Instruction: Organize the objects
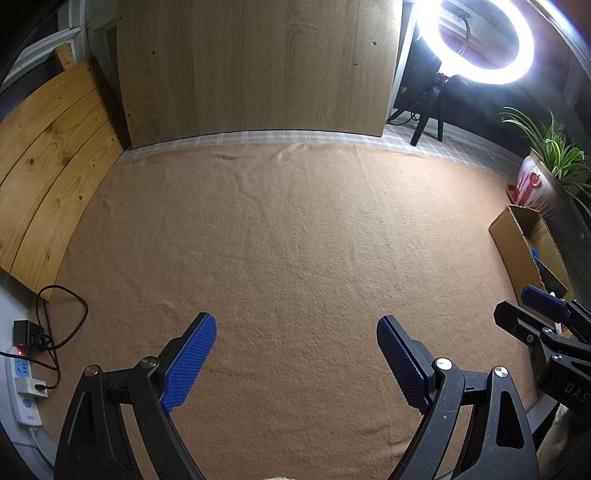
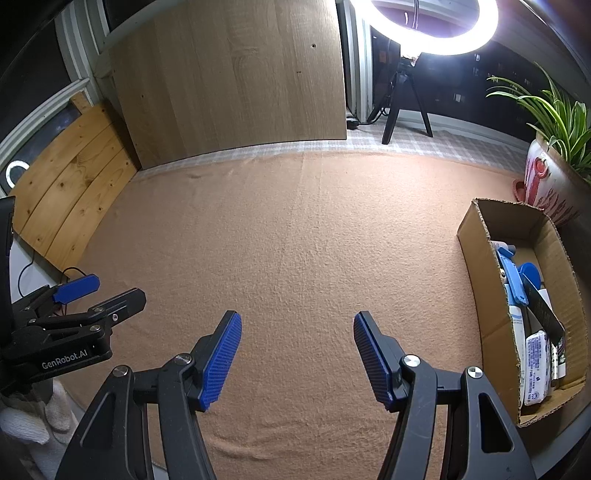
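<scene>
My left gripper [image 1: 295, 332] stands wide open over bare orange cloth [image 1: 288, 236], nothing between its blue pads. My right gripper [image 2: 297, 325] is open too, jaws a little narrower, over the same cloth [image 2: 295, 236]. A cardboard box [image 2: 476, 266] sits at the right edge of the cloth. Inside lie a blue plastic tool [image 2: 511, 273], a white wipes packet [image 2: 535, 369] and a dark flat packet [image 2: 543, 314]. The box [image 1: 513, 236] also shows at the right of the left wrist view. Each gripper appears in the other's view: the right one [image 1: 532, 310] and the left one [image 2: 99, 291].
A tall wooden panel [image 2: 236, 81] stands at the back, pine boards [image 2: 70, 188] lean on the left. A ring light on a tripod [image 2: 432, 33] and a potted plant [image 2: 550, 173] stand at the back right. A power strip with cables [image 1: 26, 380] lies left of the cloth.
</scene>
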Tool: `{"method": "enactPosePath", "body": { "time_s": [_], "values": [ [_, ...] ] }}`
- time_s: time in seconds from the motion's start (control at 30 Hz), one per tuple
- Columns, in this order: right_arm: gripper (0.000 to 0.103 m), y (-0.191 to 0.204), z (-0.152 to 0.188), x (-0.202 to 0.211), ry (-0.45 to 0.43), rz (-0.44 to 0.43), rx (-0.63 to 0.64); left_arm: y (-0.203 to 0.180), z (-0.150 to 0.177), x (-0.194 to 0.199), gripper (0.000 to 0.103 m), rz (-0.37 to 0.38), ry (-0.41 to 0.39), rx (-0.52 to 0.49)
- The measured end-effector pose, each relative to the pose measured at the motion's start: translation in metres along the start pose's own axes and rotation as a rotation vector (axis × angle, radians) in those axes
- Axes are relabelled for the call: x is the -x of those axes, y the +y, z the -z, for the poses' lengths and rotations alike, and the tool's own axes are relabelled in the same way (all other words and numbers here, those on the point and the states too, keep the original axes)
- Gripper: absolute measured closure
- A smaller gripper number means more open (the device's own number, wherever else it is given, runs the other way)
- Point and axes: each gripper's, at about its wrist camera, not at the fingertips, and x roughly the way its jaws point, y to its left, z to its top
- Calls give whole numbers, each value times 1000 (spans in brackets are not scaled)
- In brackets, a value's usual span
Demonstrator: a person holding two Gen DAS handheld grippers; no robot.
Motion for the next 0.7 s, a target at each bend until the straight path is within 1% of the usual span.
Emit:
{"method": "enactPosePath", "body": {
  "time_s": [0.4, 0.7],
  "values": [
    [44, -1, 1, -3, 4, -1, -4, 2, 2, -4, 12, 2, 3, -2],
    [44, -2, 4, -9, 18, 2, -10, 2, 5, -9, 12, -4, 22, 8]
  ]
}}
